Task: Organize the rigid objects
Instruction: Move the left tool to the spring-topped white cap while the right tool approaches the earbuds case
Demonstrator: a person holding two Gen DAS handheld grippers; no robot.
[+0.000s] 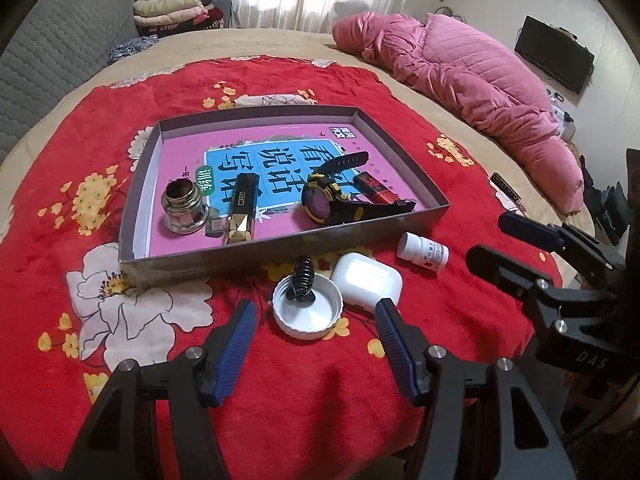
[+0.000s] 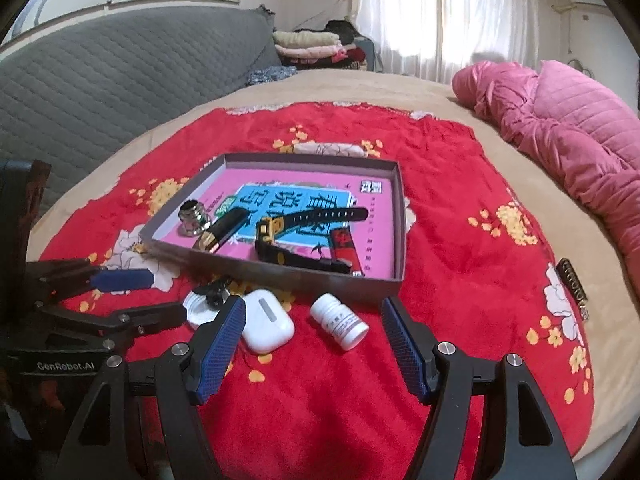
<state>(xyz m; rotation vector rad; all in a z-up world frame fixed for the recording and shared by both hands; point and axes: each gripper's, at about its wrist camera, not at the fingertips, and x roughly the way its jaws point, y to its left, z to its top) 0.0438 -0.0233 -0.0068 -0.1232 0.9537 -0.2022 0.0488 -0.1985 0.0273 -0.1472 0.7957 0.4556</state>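
My left gripper (image 1: 316,334) hangs with fingers wide over the white lid (image 1: 308,310) and its black clip (image 1: 303,284). The earbud case (image 1: 366,282) lies just right. My right gripper (image 2: 314,334) gapes empty around the pill bottle (image 2: 339,321), near the tray (image 2: 280,266).

The left black two-finger gripper with blue ribbed pads (image 1: 316,312) is angling downward, jaws standing wide and gripping nothing. The matching right gripper (image 2: 314,314) is tilting downward beside it, likewise spread and empty.
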